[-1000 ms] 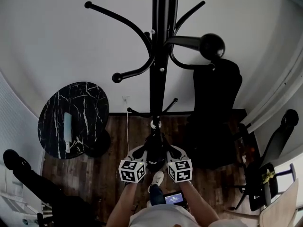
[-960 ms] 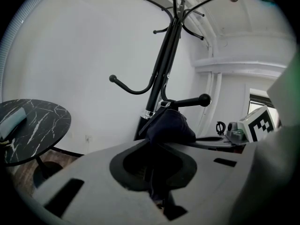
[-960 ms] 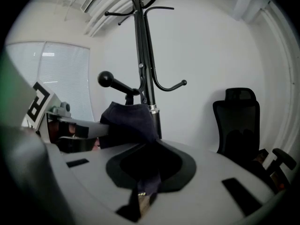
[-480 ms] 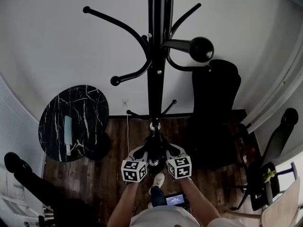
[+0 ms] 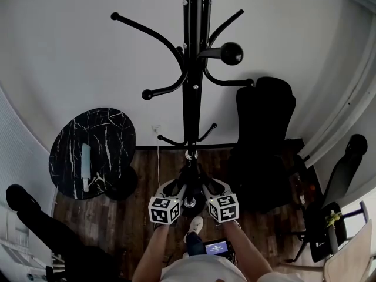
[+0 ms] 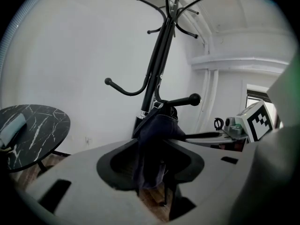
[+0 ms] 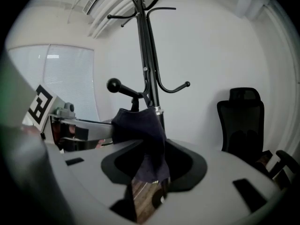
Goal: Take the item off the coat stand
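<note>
The black coat stand (image 5: 192,87) rises in the middle of the head view, its hooks bare. Low in front of its pole hangs a dark navy cloth item (image 5: 191,185), off the hooks. My left gripper (image 5: 178,190) and right gripper (image 5: 205,189) meet on it from either side. In the left gripper view the cloth (image 6: 157,144) droops through my left gripper (image 6: 152,182). In the right gripper view the cloth (image 7: 145,135) hangs in my right gripper (image 7: 147,182). Both sets of jaws are opening with the cloth between them; the pads look to be touching it.
A round black marble table (image 5: 111,128) stands at the left with a pale object (image 5: 86,163) on it. A black office chair (image 5: 264,134) is right of the stand, more chairs (image 5: 341,175) further right. The person's shoe (image 5: 194,223) rests on the wooden floor.
In the head view the stand's upper hooks and round knob look smaller and farther off. Both grippers stay low by the pole with the cloth between them.
</note>
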The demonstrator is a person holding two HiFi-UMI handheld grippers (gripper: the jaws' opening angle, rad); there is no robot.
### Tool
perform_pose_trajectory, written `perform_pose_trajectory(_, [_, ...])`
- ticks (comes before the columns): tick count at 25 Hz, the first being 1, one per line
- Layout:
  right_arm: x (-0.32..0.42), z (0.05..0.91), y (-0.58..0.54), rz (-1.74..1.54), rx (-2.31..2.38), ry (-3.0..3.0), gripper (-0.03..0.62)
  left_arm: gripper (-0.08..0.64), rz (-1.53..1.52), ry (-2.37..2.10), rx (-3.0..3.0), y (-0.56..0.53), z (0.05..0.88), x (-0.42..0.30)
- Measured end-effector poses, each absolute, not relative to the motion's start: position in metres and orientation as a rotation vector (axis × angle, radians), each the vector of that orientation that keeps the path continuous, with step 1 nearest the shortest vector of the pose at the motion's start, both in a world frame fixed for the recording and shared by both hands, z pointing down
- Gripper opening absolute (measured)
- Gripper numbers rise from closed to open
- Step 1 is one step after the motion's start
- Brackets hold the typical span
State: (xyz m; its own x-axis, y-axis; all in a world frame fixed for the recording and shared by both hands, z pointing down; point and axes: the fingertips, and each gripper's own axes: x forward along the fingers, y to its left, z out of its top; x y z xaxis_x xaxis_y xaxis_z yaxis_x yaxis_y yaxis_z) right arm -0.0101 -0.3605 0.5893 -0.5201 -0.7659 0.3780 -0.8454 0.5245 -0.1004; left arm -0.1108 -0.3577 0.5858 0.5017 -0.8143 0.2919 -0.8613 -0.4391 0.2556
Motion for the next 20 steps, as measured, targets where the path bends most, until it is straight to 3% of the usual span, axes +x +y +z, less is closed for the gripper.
perform_pose_trajectory(4, [-0.004, 0.586, -0.345, 0.422, 1.358, -2.477, 0.133, 0.149, 0.189, -1.457, 2.361, -0.342, 0.581, -0.12])
perform_pose_trajectory(6, [-0.003, 0.585, -0.334, 0.39, 1.363, -2.451, 0.076, 0.112, 0.17, -1.509, 2.355, -0.33, 0.577, -0.127])
perform_pose_trajectory(8, [0.0, 0.581, -0.322, 0.352, 1.394, -2.433, 0.029, 0.027, 0.137, -1.558, 2.35, -0.317, 0.57, -0.134])
perform_pose_trajectory(20, [0.002, 0.555, -0.258, 0.421, 1.408, -2.578, 0.012, 0.021, 0.125, -1.652, 2.348, -0.261, 0.547, -0.139])
